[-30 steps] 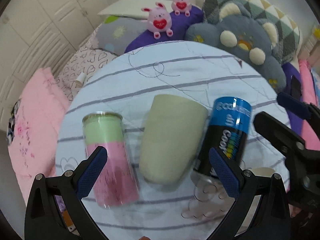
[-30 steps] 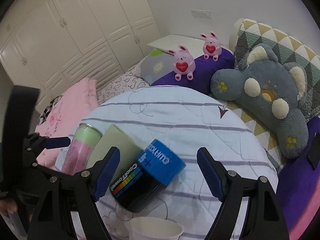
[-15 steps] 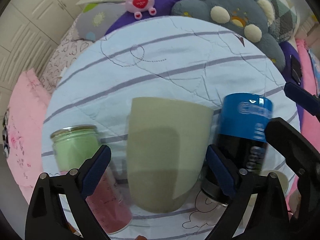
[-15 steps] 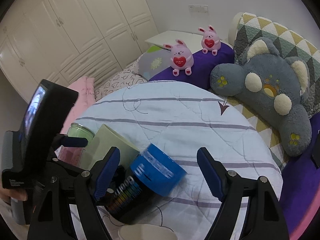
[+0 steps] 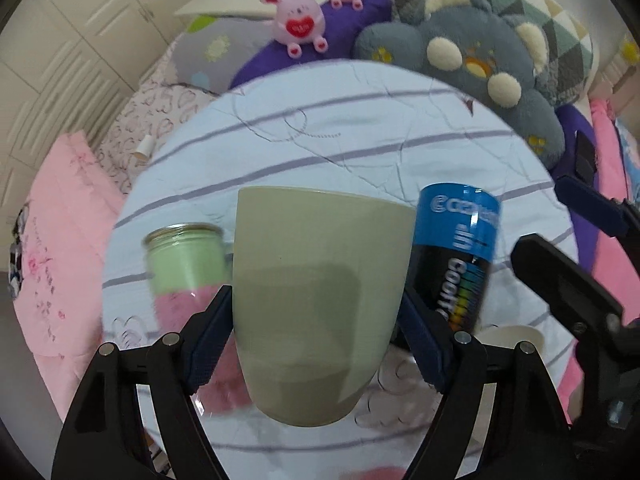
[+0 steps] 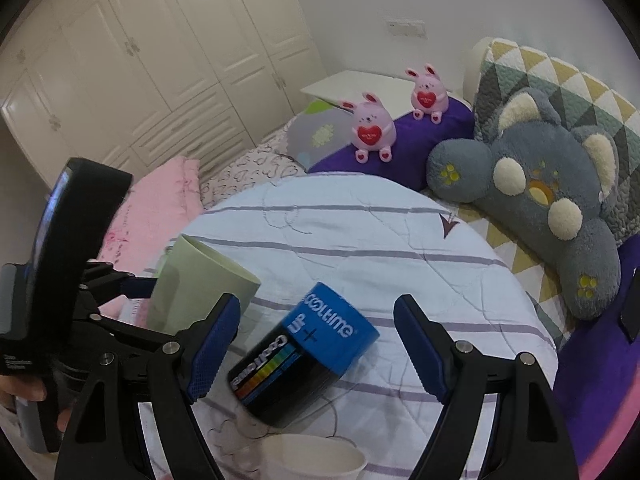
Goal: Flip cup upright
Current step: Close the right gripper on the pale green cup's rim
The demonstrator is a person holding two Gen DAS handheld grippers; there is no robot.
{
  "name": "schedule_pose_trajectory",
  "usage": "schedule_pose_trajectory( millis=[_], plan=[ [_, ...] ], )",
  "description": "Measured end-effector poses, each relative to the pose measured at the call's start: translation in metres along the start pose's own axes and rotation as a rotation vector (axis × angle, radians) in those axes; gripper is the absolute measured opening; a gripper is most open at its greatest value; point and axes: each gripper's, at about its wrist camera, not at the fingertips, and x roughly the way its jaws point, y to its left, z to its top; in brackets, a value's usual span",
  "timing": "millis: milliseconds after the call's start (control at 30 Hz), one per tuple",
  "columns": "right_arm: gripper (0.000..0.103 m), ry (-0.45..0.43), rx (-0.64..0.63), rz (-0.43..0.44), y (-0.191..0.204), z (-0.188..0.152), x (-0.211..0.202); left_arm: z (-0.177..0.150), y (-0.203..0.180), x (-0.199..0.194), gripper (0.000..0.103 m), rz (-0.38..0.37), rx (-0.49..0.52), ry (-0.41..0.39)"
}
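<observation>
A sage-green cup [image 5: 316, 300] is clamped between the blue pads of my left gripper [image 5: 316, 340], its rim pointing away from the camera and its base near me. In the right wrist view the cup [image 6: 192, 284] is tilted, rim up and to the right, held by the left gripper [image 6: 132, 284] over the round table. My right gripper [image 6: 316, 356] is open and empty, hovering over the lying blue-black can [image 6: 304, 356].
A green and pink jar [image 5: 188, 276] lies left of the cup and the blue-black can [image 5: 456, 260] to its right on the striped round table [image 5: 360, 128]. A white paper cup [image 6: 312, 460] stands at the near edge. Plush toys [image 6: 532, 196] and pillows lie behind.
My left gripper moved in around the green cup and closed on it, and the cup now appears raised off the cloth. The right gripper stayed open near the can.
</observation>
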Motion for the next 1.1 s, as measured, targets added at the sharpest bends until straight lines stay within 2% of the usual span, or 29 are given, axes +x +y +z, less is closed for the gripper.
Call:
schedule_pose_trajectory(
  millis=[233, 500, 667, 767, 1100],
  plan=[
    [0.081, -0.03, -0.059, 0.036, 0.018, -0.006, -0.031, -0.033, 0.004, -0.031, 0.081, 0.03, -0.065, -0.021],
    [0.081, 0.014, -0.136, 0.063, 0.042, -0.028, -0.039, -0.086, 0.018, -0.031, 0.081, 0.031, -0.289, -0.002],
    [0.081, 0.032, -0.148, 0.063, 0.044, -0.038, -0.042, -0.111, 0.017, -0.017, 0.081, -0.059, -0.464, 0.005],
    [0.081, 0.032, -0.16, 0.048, 0.045, -0.042, -0.046, -0.119, 0.008, -0.009, 0.081, -0.113, -0.53, -0.004],
    [0.081, 0.045, -0.159, 0.002, 0.038, -0.043, -0.038, -0.119, 0.004, 0.019, 0.081, -0.176, -0.704, 0.01]
  ],
)
